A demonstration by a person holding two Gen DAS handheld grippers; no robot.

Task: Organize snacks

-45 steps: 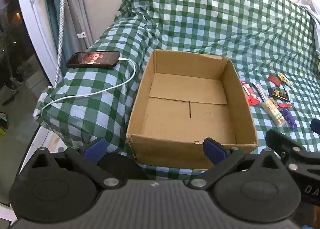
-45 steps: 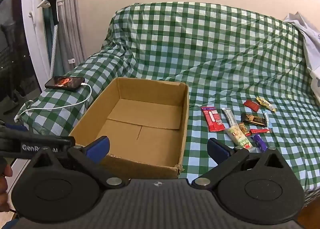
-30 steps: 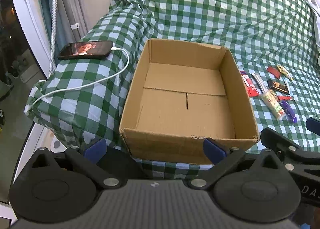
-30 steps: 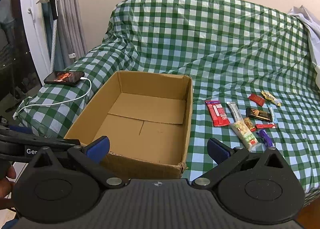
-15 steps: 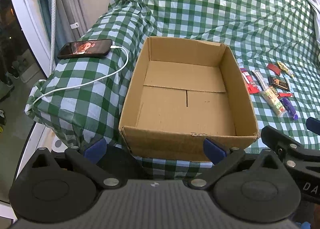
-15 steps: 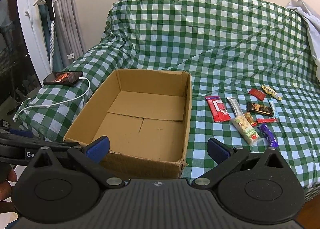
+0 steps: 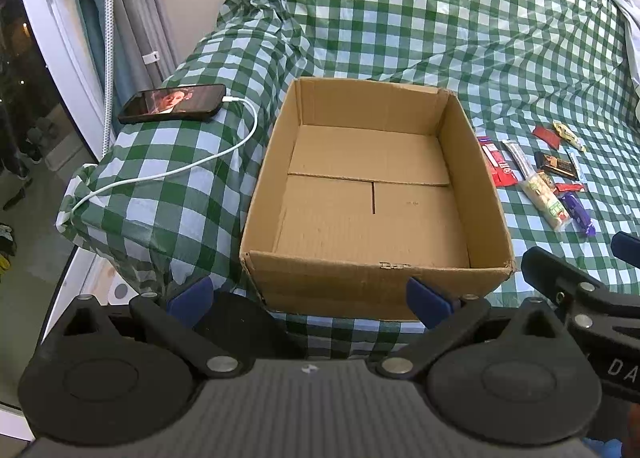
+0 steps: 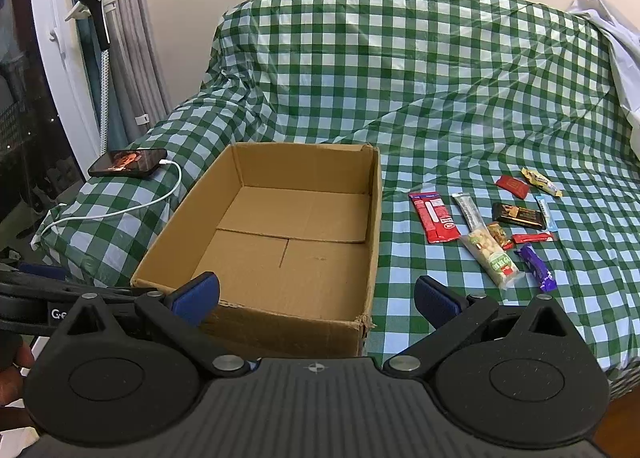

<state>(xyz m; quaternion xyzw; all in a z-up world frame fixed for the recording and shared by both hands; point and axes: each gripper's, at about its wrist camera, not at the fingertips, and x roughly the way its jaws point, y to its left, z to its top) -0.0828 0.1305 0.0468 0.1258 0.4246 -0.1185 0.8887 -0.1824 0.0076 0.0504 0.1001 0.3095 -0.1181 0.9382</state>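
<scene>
An open, empty cardboard box (image 7: 484,173) (image 8: 374,225) sits on a green-checked cover. Several snack packets lie in a cluster to its right: a red bar (image 8: 434,217) (image 7: 498,165), a silver stick (image 8: 468,209), a nut pack (image 8: 490,256) (image 7: 544,197), a black bar (image 8: 518,214), a purple bar (image 8: 536,268) (image 7: 578,213), a small red packet (image 8: 512,185) and a yellow candy (image 8: 540,181). My left gripper (image 7: 308,300) is open and empty in front of the box's near wall. My right gripper (image 8: 316,298) is open and empty before the box's near right corner.
A phone (image 7: 174,103) (image 8: 128,162) with a white cable (image 7: 168,173) lies on the covered armrest left of the box. A window frame and curtain (image 8: 120,49) stand at far left. White cloth (image 8: 624,57) lies at the far right. The sofa's front edge runs just below the grippers.
Both grippers have shifted slightly; the views tilted a little and the box and snacks sit marginally lower in frame. Both stay open and empty. Nothing on the sofa moved.
</scene>
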